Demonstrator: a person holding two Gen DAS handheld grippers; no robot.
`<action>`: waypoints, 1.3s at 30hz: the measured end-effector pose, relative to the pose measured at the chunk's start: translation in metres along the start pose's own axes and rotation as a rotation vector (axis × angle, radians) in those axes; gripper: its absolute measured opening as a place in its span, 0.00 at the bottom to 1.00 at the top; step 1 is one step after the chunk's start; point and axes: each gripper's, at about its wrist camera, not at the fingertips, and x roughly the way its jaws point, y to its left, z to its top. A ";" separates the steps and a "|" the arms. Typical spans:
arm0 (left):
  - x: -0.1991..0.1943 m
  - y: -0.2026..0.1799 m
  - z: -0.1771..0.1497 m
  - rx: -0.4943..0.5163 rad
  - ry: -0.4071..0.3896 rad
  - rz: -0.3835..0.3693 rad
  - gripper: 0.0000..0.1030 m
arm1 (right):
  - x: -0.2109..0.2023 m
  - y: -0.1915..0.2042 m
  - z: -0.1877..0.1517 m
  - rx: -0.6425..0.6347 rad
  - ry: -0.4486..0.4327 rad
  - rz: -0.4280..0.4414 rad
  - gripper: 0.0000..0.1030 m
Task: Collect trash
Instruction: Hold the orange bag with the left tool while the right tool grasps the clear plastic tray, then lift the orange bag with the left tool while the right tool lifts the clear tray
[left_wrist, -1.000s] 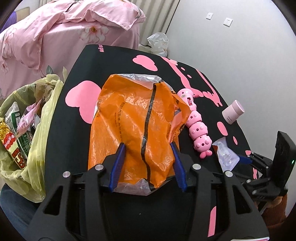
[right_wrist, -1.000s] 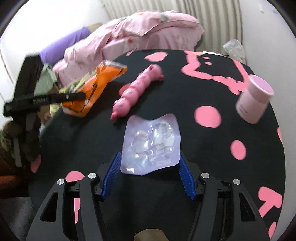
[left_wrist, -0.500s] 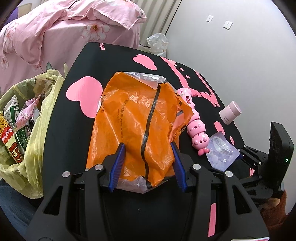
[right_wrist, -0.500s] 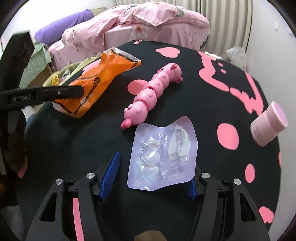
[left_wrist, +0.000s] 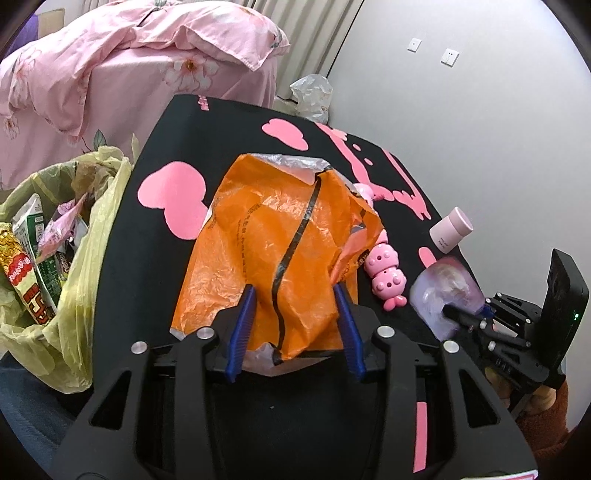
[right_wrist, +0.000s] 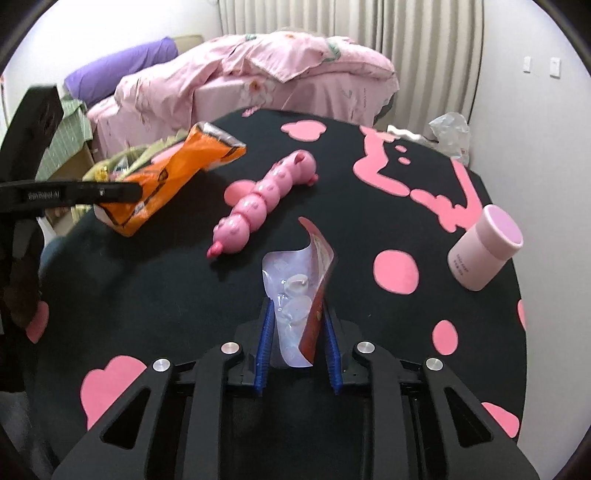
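My left gripper (left_wrist: 293, 295) is shut on a crumpled orange plastic bag (left_wrist: 280, 243) and holds it over the black table (left_wrist: 155, 240). The bag also shows in the right wrist view (right_wrist: 166, 177), off the table. My right gripper (right_wrist: 297, 314) is shut on a clear purple blister pack (right_wrist: 295, 291), which is folded between the blue fingers and lifted off the table. The pack also shows in the left wrist view (left_wrist: 443, 291). A yellow trash bag (left_wrist: 55, 258) full of wrappers hangs at the table's left edge.
A pink caterpillar toy (right_wrist: 266, 203) lies in the middle of the table. A pink cylindrical jar (right_wrist: 484, 247) lies on its side at the right. A bed with pink bedding (right_wrist: 258, 81) stands behind the table. A white plastic bag (right_wrist: 448, 129) sits by the wall.
My right gripper has closed on the blister pack, folding it, and lifted it. My left gripper has raised the orange bag slightly.
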 end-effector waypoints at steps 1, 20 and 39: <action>-0.002 -0.001 0.001 0.002 -0.004 0.002 0.37 | -0.003 -0.001 0.001 0.006 -0.010 0.001 0.14; -0.032 0.001 -0.001 0.004 -0.053 0.010 0.32 | -0.017 -0.010 0.002 0.113 -0.066 0.151 0.10; -0.020 -0.004 -0.007 0.011 -0.027 0.006 0.22 | 0.016 0.019 -0.017 0.040 0.031 0.151 0.08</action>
